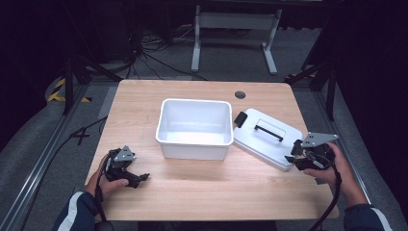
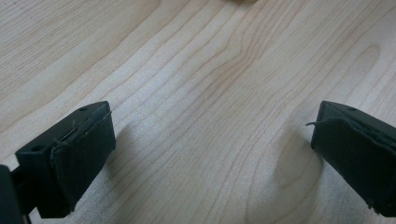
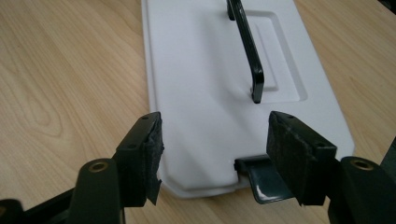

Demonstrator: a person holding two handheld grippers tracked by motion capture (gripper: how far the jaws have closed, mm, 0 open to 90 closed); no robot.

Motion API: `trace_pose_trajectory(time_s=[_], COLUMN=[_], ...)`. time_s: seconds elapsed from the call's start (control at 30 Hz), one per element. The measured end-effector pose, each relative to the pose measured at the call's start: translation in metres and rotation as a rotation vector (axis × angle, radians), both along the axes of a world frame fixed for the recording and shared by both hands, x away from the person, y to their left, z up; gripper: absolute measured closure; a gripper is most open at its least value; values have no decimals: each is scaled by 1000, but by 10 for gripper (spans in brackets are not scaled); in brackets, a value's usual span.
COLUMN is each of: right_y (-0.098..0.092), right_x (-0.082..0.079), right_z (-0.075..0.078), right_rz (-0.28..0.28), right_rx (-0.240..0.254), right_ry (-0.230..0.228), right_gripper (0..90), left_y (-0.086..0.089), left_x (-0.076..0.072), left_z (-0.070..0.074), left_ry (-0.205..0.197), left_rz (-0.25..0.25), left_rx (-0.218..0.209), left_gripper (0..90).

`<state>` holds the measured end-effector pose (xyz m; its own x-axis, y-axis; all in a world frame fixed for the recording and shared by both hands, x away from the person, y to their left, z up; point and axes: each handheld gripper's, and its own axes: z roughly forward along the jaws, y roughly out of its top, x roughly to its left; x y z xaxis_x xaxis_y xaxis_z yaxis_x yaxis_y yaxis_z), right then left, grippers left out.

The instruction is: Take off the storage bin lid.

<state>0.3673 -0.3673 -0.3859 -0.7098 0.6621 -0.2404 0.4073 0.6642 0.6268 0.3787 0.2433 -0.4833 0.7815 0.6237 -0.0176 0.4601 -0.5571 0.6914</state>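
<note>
A white empty plastic bin stands in the middle of the wooden table. Its white lid lies flat to the right of it, black handle up. My right gripper is open at the lid's near right end. In the right gripper view the jaws of the right gripper straddle that end of the lid, just above its dark latch, with the handle beyond. My left gripper is open over bare wood at the front left, and the left gripper holds nothing.
A second black latch sits at the lid's far end, close to the bin's right corner. A round cable hole is near the table's back edge. A white desk frame stands on the floor behind.
</note>
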Motion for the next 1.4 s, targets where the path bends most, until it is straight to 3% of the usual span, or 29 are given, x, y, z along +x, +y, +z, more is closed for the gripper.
trace_pose_trajectory(time_s=[0.43, 0.83, 0.97, 1.03, 1.4], right_y=[-11, -18, -23, -29, -31], right_x=[-18, -30, -34, -35, -36], right_z=[-23, -64, -73, -81, -82], right_rz=[-2, -11, -35, -62, -93], right_rx=[14, 52, 146, 240, 245], right_ry=[-11, 61, 47, 40, 47], right_gripper=[347, 343, 290, 255, 216], left_y=[0, 0, 0, 0, 1], left_x=[0, 0, 1, 1, 1], left_z=[0, 0, 0, 0, 0], left_ry=[0, 0, -4, -4, -3], left_rz=[0, 0, -4, -4, 6], left_rx=[0, -1, 3, 3, 5], left_gripper=[2, 2, 2, 2, 2])
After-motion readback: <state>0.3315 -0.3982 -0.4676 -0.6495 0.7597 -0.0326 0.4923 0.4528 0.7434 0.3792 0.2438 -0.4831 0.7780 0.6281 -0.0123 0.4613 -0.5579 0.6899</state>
